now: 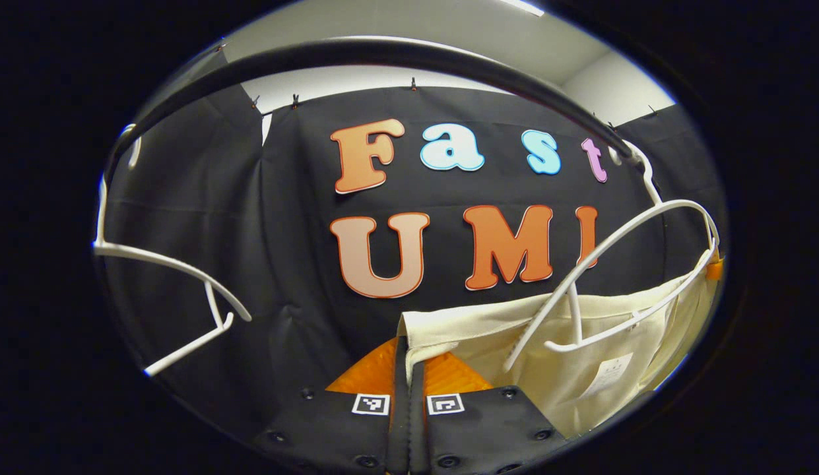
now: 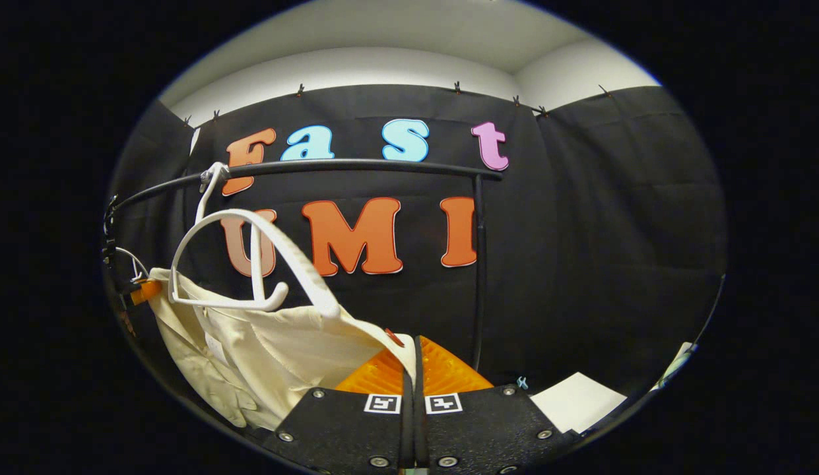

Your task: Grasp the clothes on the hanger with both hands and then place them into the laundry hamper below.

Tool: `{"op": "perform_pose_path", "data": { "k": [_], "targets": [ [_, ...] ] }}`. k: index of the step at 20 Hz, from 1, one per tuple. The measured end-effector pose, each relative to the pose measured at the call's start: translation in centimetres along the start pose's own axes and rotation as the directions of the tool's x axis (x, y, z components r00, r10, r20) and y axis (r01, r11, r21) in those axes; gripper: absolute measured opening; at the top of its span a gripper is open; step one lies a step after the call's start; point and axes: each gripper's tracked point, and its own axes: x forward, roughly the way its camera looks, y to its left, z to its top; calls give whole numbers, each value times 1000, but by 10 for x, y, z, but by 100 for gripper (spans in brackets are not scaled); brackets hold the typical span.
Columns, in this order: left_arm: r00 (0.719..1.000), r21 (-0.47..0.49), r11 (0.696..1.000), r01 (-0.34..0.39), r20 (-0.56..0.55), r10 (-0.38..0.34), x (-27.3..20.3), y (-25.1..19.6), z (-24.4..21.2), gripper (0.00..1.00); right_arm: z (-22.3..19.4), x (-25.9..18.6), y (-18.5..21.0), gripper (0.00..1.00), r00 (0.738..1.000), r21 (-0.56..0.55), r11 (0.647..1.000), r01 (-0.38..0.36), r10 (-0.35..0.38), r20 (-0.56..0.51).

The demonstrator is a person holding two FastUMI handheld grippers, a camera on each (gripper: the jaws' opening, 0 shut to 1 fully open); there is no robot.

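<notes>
The cream garment (image 1: 600, 356) is hanging from a white hanger (image 1: 620, 264) on the black rail (image 1: 383, 56), drooping between both grippers. In the left gripper view, the left gripper (image 1: 409, 369) is pinching the garment's cloth edge, its fingers closed narrow on it. In the right gripper view, the right gripper (image 2: 413, 366) is apparently clamping the garment's other end, fingers nearly together. An empty hanger (image 1: 165, 264) is dangling farther along the rail.

The black rail (image 2: 356, 166) runs overhead, its upright post (image 2: 478, 277) standing just right of the cream garment (image 2: 264, 356). A white hanger (image 2: 251, 264) crowds the garment's top; a second hanger (image 1: 165, 277) dangles apart, open space between.
</notes>
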Motion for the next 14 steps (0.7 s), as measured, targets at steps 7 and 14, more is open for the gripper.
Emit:
{"op": "perform_pose_path", "data": {
  "k": [7,14],
  "targets": [
    [997,-46,999,-29,-67,26,-23,8,-35,7,-21,-19,18,0,999,-1,999,-37,37,-12],
    [990,-84,996,-17,-141,5,-58,9,-69,7,-44,-33,23,0,997,-12,999,-41,40,-65]
  ]
}}
